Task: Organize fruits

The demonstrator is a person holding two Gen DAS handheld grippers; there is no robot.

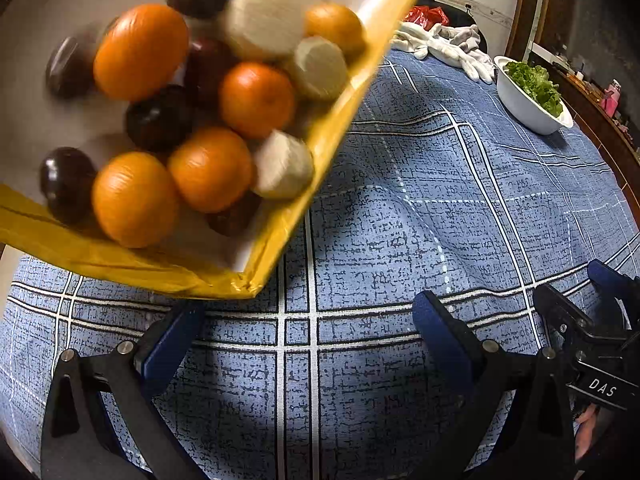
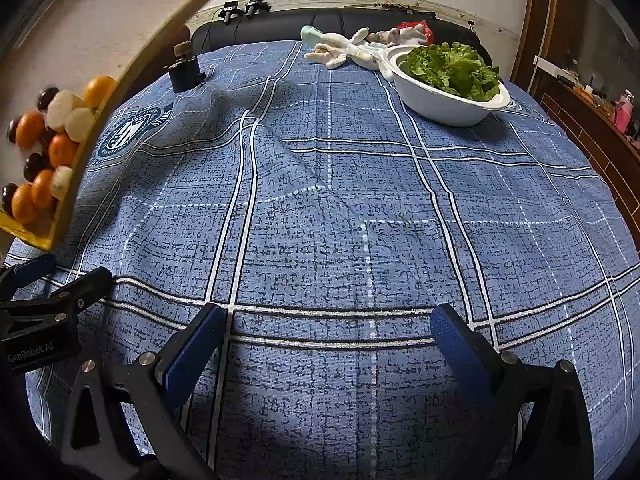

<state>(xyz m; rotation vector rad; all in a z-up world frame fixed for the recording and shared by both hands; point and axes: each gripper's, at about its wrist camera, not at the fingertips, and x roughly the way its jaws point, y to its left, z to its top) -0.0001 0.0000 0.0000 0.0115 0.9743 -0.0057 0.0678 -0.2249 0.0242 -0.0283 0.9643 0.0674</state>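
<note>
Both grippers hover with their blue-padded fingers spread wide and nothing between them: the left gripper (image 1: 308, 320) sits just below the near corner of a shallow yellow-rimmed tray (image 1: 280, 236), and the right gripper (image 2: 328, 326) hangs over bare cloth further right. They are over a blue checked bedspread (image 2: 340, 184) crossed by white and dark lines, with a round emblem printed near its left side. The tray lies at the left edge of the bedspread and has a pale, whitish floor. In it the fruits are crowded toward the near right corner, touching one another: round, glossy orange citrus fruits (image 1: 136, 198), dark purple-brown plum-like fruits (image 1: 66, 184), and pale cream, faceted peeled pieces (image 1: 282, 164) lying along the right rim. From the left wrist camera the fruit looks slightly blurred. Far across the bedspread stands a white oval bowl of green leafy lettuce (image 2: 448, 80), well apart from the tray, with white cloth gloves (image 2: 344, 50) just behind it and something red (image 2: 416, 28) beyond them. A small black device (image 2: 185, 70) stands near the far left, beside the tray's rim.
</note>
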